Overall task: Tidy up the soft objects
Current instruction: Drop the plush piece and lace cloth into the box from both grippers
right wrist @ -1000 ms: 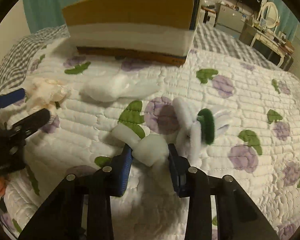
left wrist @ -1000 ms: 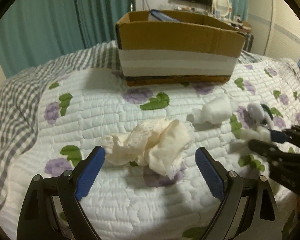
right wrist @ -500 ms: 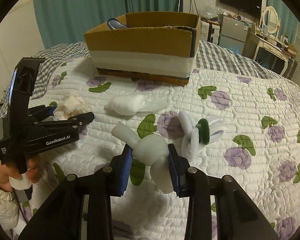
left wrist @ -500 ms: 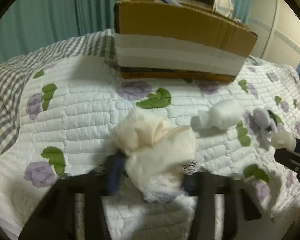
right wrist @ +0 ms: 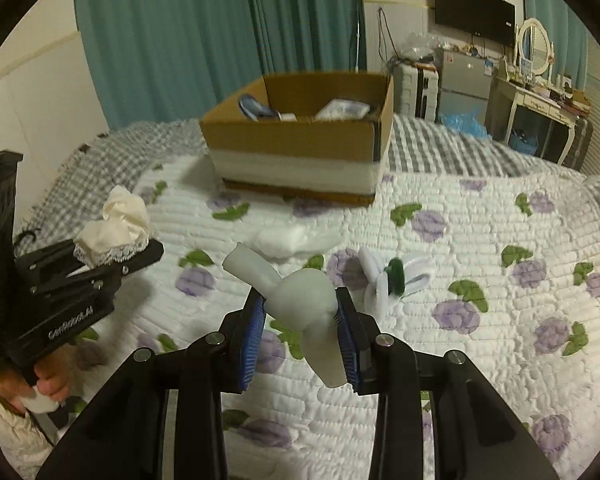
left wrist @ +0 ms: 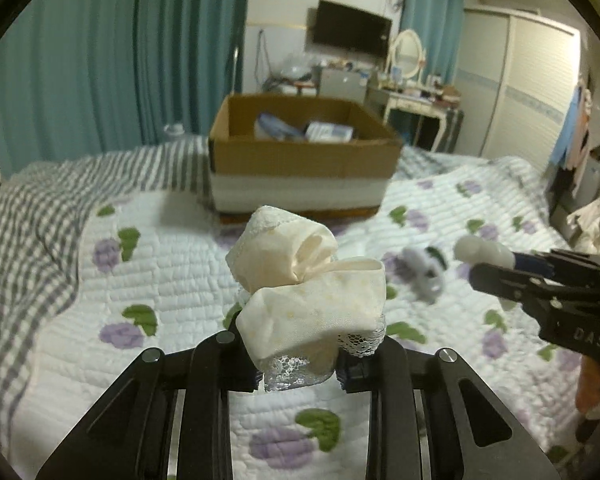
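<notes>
My left gripper (left wrist: 296,368) is shut on a cream lace-trimmed cloth (left wrist: 308,280) and holds it above the quilt; the cloth also shows in the right wrist view (right wrist: 114,232). My right gripper (right wrist: 300,332) is shut on a white soft toy (right wrist: 300,300), lifted off the bed; the toy shows in the left wrist view (left wrist: 480,250). A white and green plush piece (right wrist: 396,272) and a white fluffy wad (right wrist: 288,238) lie on the quilt. An open cardboard box (left wrist: 304,160) with items inside stands behind them, also in the right wrist view (right wrist: 300,148).
The floral quilt (right wrist: 480,240) covers the bed, with a grey checked sheet (left wrist: 32,216) at the left and back. Teal curtains, a wall television, a dressing table and a wardrobe stand beyond the bed.
My left gripper closed on the cream cloth and lifted it. My right gripper rose from the quilt with the white soft toy. Both now look down at the box from higher up.
</notes>
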A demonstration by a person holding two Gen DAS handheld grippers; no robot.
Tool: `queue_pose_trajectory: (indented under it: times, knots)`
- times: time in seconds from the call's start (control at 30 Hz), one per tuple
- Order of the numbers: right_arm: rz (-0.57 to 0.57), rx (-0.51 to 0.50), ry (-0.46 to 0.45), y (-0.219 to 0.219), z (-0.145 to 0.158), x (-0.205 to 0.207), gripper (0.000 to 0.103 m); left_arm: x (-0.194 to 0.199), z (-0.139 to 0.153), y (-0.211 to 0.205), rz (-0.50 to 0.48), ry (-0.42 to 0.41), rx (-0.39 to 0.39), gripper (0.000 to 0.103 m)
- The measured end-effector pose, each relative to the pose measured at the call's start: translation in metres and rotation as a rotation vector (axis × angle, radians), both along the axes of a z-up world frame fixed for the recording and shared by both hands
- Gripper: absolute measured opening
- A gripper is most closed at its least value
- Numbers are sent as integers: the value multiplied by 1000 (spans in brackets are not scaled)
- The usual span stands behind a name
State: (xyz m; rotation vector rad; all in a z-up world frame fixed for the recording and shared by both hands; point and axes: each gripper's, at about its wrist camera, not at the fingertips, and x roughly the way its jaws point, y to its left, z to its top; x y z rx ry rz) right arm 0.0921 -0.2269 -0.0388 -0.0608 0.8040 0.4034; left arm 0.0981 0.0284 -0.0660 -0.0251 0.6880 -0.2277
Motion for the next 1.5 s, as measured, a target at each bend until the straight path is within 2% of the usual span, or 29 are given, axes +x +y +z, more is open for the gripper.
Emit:
queue_pose_trajectory:
  times: [0.2, 0.47, 0.57, 0.77, 0.93, 1.07, 1.17, 1.23, 1.27, 1.43, 1.5]
  knots:
    - [11, 20, -85, -2, 49, -7, 34, -4, 46, -8, -23, -76, 29, 26]
    - [50, 14, -185, 11, 114, 19, 34, 29, 111, -12, -22, -180, 70, 26]
    - [56, 13, -218, 18, 133, 39, 34, 50, 124, -13, -1, -215, 120, 26]
    - [40, 24, -244, 27, 154, 96, 34, 104, 130, -8, 6, -233, 134, 30]
    - [35, 6, -241, 38, 152, 147, 34, 159, 117, -3, 13, -215, 142, 31]
    - [34, -13, -222, 47, 137, 187, 34, 207, 97, 4, 19, -170, 138, 32]
    - [36, -7, -195, 52, 121, 215, 34, 237, 78, 4, 26, -139, 167, 33]
    - [38, -3, -170, 53, 106, 234, 34, 252, 65, 2, 44, -118, 203, 48]
    - [38, -5, -162, 54, 100, 241, 34, 262, 56, 3, 53, -105, 215, 60]
    - [52, -32, -118, 56, 63, 277, 35, 271, 31, 7, 59, -92, 232, 66]
    - [47, -34, -105, 55, 50, 287, 37, 275, 25, 8, 64, -84, 238, 81]
